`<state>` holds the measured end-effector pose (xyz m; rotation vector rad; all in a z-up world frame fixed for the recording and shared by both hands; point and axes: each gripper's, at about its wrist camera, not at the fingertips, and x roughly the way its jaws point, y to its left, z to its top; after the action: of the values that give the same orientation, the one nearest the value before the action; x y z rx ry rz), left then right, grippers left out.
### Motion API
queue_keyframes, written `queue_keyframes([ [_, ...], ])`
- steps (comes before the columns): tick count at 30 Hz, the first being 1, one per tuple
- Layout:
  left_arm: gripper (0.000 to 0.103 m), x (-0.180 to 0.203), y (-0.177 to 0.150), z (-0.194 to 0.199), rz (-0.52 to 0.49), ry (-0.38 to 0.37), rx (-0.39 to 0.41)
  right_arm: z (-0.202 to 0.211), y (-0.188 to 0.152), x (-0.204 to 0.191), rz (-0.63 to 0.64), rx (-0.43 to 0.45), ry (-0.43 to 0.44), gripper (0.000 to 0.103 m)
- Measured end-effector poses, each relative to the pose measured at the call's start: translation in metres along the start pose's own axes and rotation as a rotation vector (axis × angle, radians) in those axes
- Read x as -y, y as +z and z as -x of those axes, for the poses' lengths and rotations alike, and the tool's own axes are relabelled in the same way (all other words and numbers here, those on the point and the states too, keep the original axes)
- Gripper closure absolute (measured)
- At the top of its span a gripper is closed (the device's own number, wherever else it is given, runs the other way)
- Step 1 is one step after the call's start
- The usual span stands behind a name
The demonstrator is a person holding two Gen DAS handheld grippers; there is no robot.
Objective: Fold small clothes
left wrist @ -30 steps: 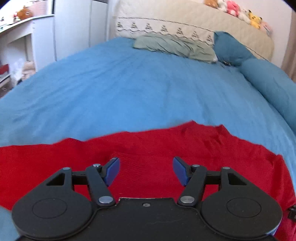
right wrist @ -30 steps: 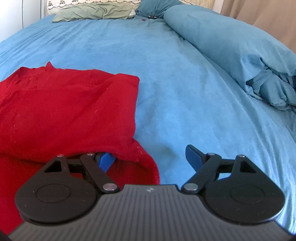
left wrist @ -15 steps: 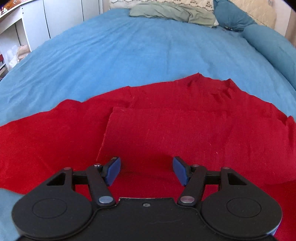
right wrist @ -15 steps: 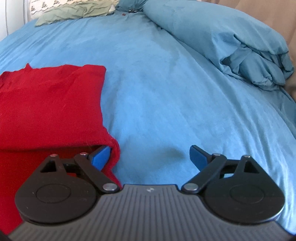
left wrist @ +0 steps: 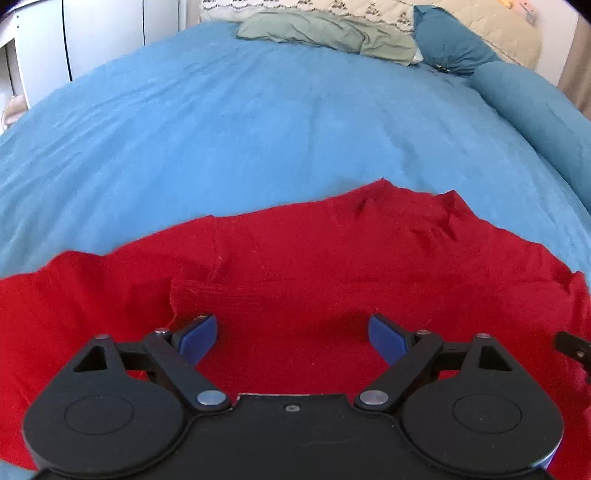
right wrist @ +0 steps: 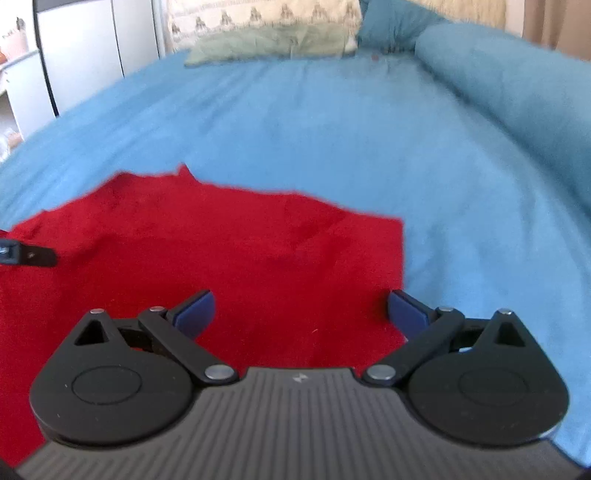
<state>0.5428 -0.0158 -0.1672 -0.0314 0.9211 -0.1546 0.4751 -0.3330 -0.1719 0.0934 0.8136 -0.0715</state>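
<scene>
the left gripper [left wrist: 291, 330] is held with its two blue fingers [left wrist: 197, 332] wide apart, and nothing is pinched between them. the right gripper [right wrist: 301, 312] is spread wide too, with nothing caught in it. no words can be read on either tool; only a small zigzag mark [right wrist: 298, 378] is seen on the grey ribbed body of the right one.

the red cloth [left wrist: 332, 258] is spread flat on the bed, right under and in front of the left gripper. a folded-over flap with a thick edge is seen just ahead of the left blue finger. in the right wrist view the red cloth [right wrist: 221, 240] is found under the left finger and the middle gap, while the right finger is held past the cloth's side edge, over the blue sheet [right wrist: 461, 221]. whether the fingers touch the cloth cannot be told.

farther away, a green pillow [left wrist: 325, 33] is laid at the head of the bed, and a rolled blue blanket [right wrist: 517, 92] is seen along the right side. white cupboards [right wrist: 96, 48] are seen at the far left.
</scene>
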Motion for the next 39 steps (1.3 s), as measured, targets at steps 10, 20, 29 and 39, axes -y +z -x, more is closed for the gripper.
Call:
queue_keyframes([
  [10,0.011,0.011,-0.016,0.018,-0.027,0.017,-0.012,0.04,-0.018,-0.004,-0.016,-0.019,0.112,0.0],
  [20,0.009,0.006,-0.02,0.017,-0.045,0.02,-0.025,0.056,-0.014,0.001,0.031,0.036,0.13,0.0],
  [29,0.008,0.01,-0.025,0.016,-0.055,0.036,-0.014,-0.032,0.023,0.008,-0.02,0.011,0.052,0.0],
  [39,0.008,-0.001,-0.012,0.063,0.01,0.052,0.053,0.055,0.039,-0.01,0.06,0.094,0.105,0.0],
])
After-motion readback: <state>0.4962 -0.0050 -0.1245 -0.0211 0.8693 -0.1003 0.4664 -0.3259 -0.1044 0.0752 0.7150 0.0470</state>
